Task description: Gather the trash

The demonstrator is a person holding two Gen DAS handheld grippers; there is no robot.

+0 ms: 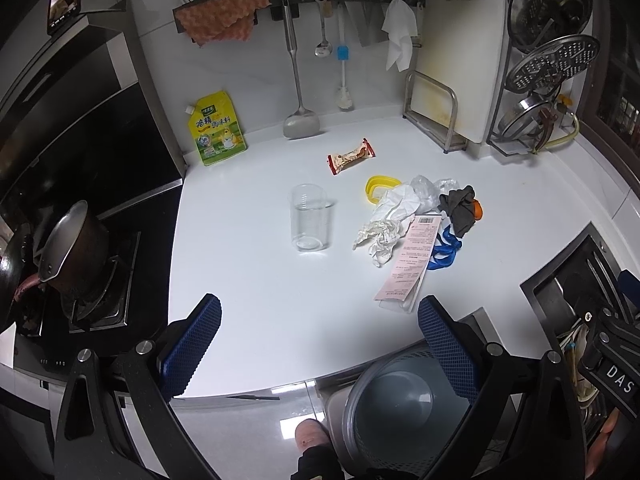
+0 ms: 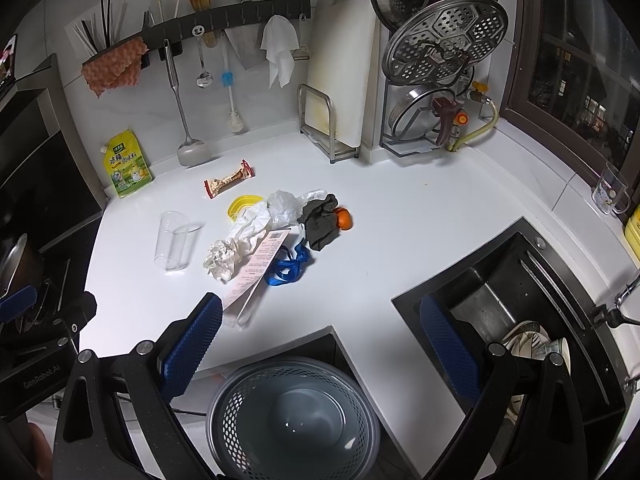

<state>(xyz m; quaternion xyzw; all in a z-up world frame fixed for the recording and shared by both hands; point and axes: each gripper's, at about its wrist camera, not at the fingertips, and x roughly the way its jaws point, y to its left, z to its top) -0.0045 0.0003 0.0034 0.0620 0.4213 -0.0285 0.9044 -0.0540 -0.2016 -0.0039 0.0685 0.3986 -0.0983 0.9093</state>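
Note:
Trash lies in a heap on the white counter (image 1: pixel 248 280): crumpled white paper (image 1: pixel 386 220) (image 2: pixel 234 248), a pink receipt (image 1: pixel 412 260) (image 2: pixel 256 268), a blue ribbon (image 1: pixel 444 250) (image 2: pixel 290 268), a dark rag (image 1: pixel 460 208) (image 2: pixel 320 222), clear plastic film (image 2: pixel 286 206) and a yellow lid (image 1: pixel 380 188) (image 2: pixel 244 204). A snack wrapper (image 1: pixel 351 156) (image 2: pixel 229 180) lies behind the heap. A grey mesh bin (image 1: pixel 400 404) (image 2: pixel 294 416) stands empty below the counter's front edge. My left gripper (image 1: pixel 320 344) and right gripper (image 2: pixel 320 344) are both open and empty, held near the front edge.
A clear measuring cup (image 1: pixel 311 218) (image 2: pixel 174 240) stands left of the heap. A yellow seasoning pouch (image 1: pixel 218 128) leans on the back wall. A stove with a pot (image 1: pixel 72 248) is at the left, a sink (image 2: pixel 516 304) at the right. An orange (image 2: pixel 343 218) lies by the rag.

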